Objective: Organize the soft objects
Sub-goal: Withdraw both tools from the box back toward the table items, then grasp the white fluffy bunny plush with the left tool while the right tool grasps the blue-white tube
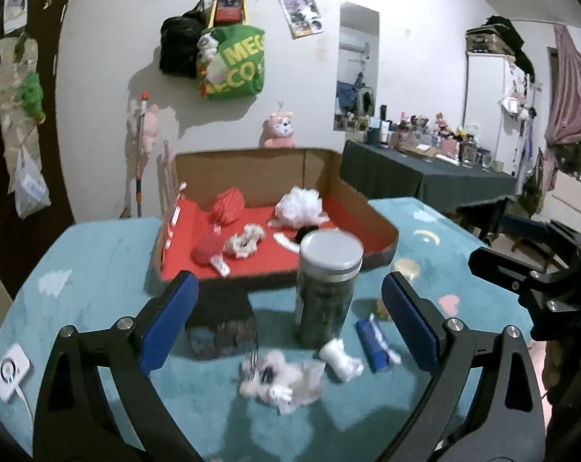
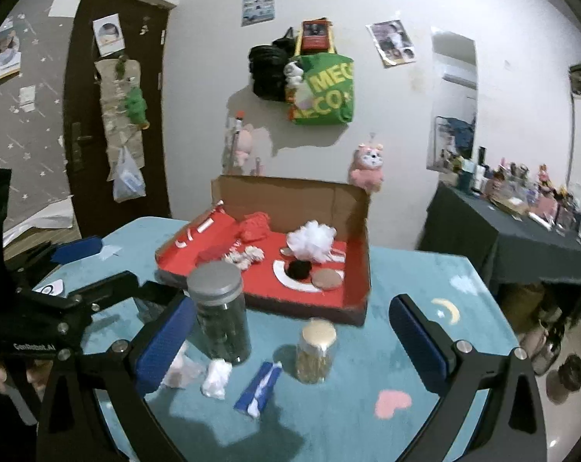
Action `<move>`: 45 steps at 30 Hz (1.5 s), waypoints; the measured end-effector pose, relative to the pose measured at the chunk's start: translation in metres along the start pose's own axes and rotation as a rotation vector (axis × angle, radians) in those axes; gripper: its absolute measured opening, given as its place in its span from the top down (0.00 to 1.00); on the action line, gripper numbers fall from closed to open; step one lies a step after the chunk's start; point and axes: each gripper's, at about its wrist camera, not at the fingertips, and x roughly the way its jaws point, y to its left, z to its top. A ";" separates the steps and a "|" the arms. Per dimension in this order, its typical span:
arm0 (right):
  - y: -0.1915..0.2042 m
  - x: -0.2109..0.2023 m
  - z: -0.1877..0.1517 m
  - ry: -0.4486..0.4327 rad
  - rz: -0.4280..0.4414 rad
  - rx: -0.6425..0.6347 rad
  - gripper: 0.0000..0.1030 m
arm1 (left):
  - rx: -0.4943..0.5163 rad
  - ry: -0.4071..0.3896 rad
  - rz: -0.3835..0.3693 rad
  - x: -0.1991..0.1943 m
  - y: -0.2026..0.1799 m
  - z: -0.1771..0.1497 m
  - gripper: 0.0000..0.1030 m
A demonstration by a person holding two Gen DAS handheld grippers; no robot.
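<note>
A cardboard box [image 1: 383, 242] with a red floor stands at the back of the teal table. In it lie a white pompom [image 1: 300, 204], a red pouch [image 1: 229, 206], a red ball [image 1: 207, 248] and a pale scrunchie [image 1: 246, 240]. My left gripper [image 1: 288, 321] is open over a fluffy grey-white piece [image 1: 279, 381], a white lump [image 1: 340, 358] and a blue packet [image 1: 373, 342]. My right gripper [image 2: 290, 342] is open, with the white lump [image 2: 215, 377] and blue packet [image 2: 259, 387] between its fingers, untouched. The left gripper [image 2: 94, 269] shows at that view's left edge.
A tall dark jar [image 1: 327, 288] with a grey lid stands in front of the box. A small jar [image 2: 315, 350] with a beige lid stands to its right, and a dark block [image 1: 221, 331] to its left. A white charger puck [image 1: 11, 371] lies near the left table edge.
</note>
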 end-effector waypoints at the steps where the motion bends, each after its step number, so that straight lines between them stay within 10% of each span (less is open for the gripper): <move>1: 0.000 0.000 -0.006 0.003 -0.005 0.010 0.00 | -0.005 0.005 0.011 0.001 0.001 -0.006 0.05; 14: 0.014 0.026 -0.079 0.088 -0.057 0.054 0.00 | -0.072 0.170 0.011 0.029 0.013 -0.070 0.05; 39: 0.005 0.095 -0.098 0.280 0.020 0.151 0.00 | -0.076 0.383 -0.003 0.094 0.045 -0.082 0.06; 45: 0.013 0.112 -0.101 0.334 0.026 0.122 0.16 | -0.066 0.403 -0.043 0.103 0.047 -0.083 0.17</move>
